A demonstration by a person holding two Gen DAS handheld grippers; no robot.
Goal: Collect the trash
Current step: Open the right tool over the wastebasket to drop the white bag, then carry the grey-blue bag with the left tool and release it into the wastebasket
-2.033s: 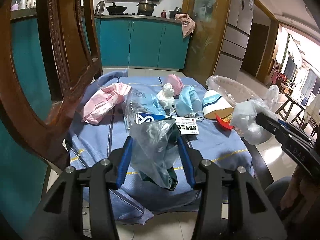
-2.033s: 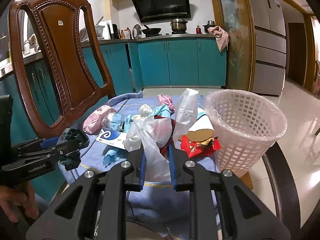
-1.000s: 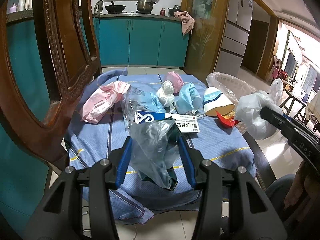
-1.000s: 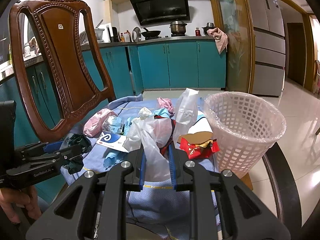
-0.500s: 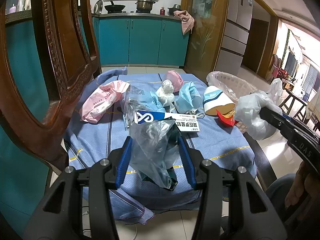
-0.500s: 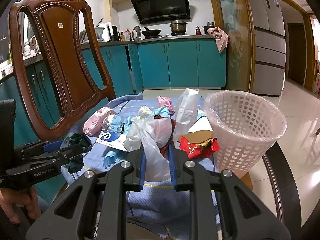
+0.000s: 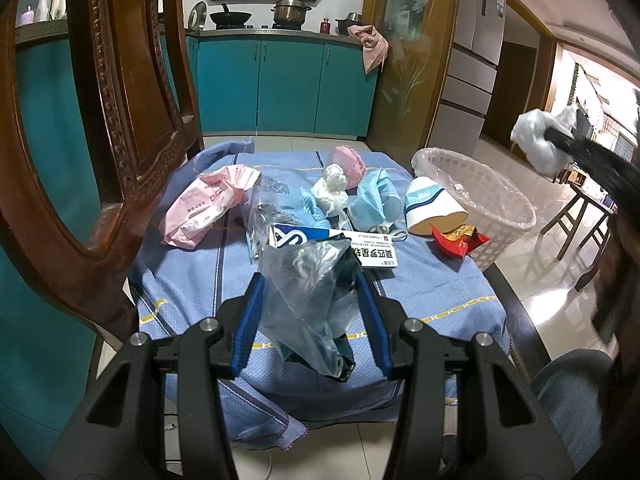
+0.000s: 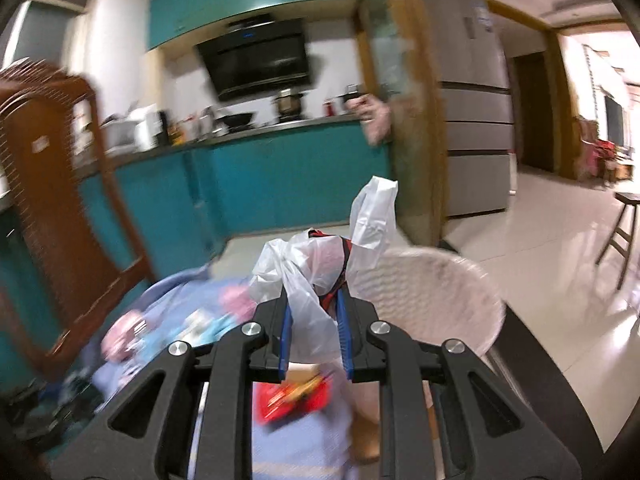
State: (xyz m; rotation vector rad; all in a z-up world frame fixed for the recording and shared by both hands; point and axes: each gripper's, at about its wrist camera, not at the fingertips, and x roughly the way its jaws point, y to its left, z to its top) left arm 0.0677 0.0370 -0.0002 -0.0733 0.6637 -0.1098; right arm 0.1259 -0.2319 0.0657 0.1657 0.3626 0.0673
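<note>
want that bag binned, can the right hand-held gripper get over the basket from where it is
Probably yes: the right hand-held gripper, shut on the white plastic bag, sits just short of the white basket, whose open top has nothing across it.

Left view: from just off the near edge of the table (image 7: pixel 192 288), tilted down, facing the kitchen.
Right view: raised by the table's right edge, close behind the basket (image 8: pixel 432 296), blurred.
Shared: basket (image 7: pixel 496 216), table, kitchen.
</note>
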